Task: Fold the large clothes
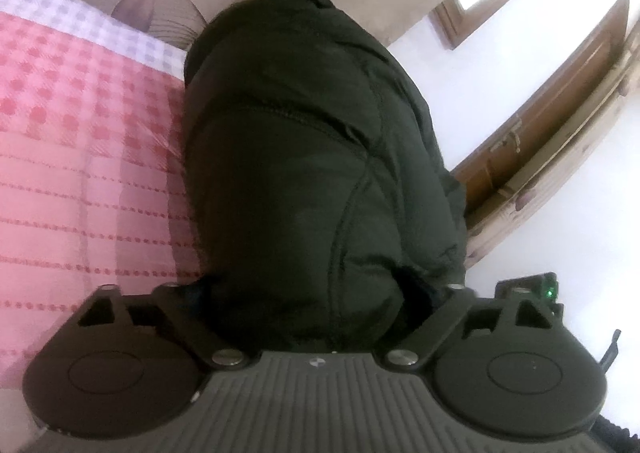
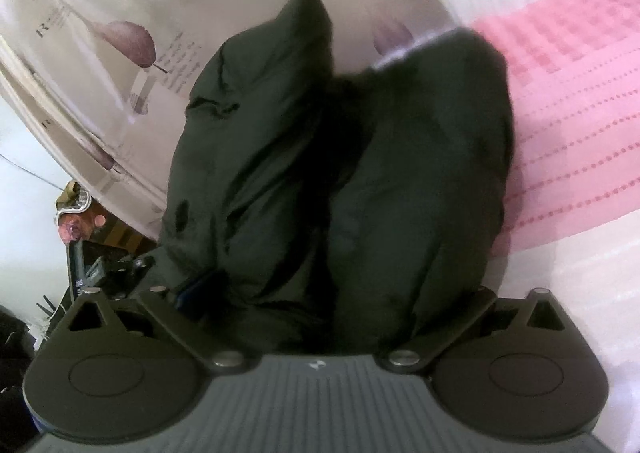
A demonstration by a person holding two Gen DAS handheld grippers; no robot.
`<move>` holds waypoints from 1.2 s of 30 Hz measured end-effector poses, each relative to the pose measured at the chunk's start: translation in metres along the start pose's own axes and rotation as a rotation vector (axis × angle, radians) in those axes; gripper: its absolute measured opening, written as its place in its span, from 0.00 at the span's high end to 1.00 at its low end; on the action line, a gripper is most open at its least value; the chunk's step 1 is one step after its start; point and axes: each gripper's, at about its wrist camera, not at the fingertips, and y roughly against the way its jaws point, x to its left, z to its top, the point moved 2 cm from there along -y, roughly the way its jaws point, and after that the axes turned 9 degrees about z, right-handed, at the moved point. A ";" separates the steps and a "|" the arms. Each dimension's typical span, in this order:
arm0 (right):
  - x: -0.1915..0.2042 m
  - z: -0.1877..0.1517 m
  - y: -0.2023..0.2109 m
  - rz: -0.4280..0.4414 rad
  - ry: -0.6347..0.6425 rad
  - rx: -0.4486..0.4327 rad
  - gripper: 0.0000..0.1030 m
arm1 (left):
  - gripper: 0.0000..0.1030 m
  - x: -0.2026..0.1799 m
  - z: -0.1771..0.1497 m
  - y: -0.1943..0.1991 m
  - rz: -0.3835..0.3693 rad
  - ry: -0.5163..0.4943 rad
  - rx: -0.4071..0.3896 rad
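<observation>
Left wrist view: left gripper fingers spread wide, bulky dark green padded jacket bunched between them and filling the gap. Fingertips buried in the fabric; whether the pads press on it cannot be told.

Jacket runs from lower centre to upper centre of frame, lying on a pink-and-white checked bedspread at left. Bedspread left of the jacket is bare and open. Right of the jacket: white wall and a brown wooden door frame.

Right wrist view: right gripper fingers also wide, two thick folds of the same jacket between them. Grip cannot be told here either. Pink bedspread at upper right, leaf-printed cream fabric at upper left.
</observation>
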 end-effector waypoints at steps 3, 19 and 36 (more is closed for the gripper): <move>0.008 -0.003 0.004 0.023 0.009 -0.038 0.31 | 0.24 -0.007 0.000 0.008 0.033 -0.024 -0.033; 0.041 -0.005 0.002 0.025 0.067 -0.095 0.51 | 0.27 -0.024 0.001 0.040 0.082 -0.083 -0.135; 0.096 -0.009 -0.019 0.081 0.085 -0.087 0.51 | 0.27 -0.026 0.003 0.104 0.114 -0.089 -0.203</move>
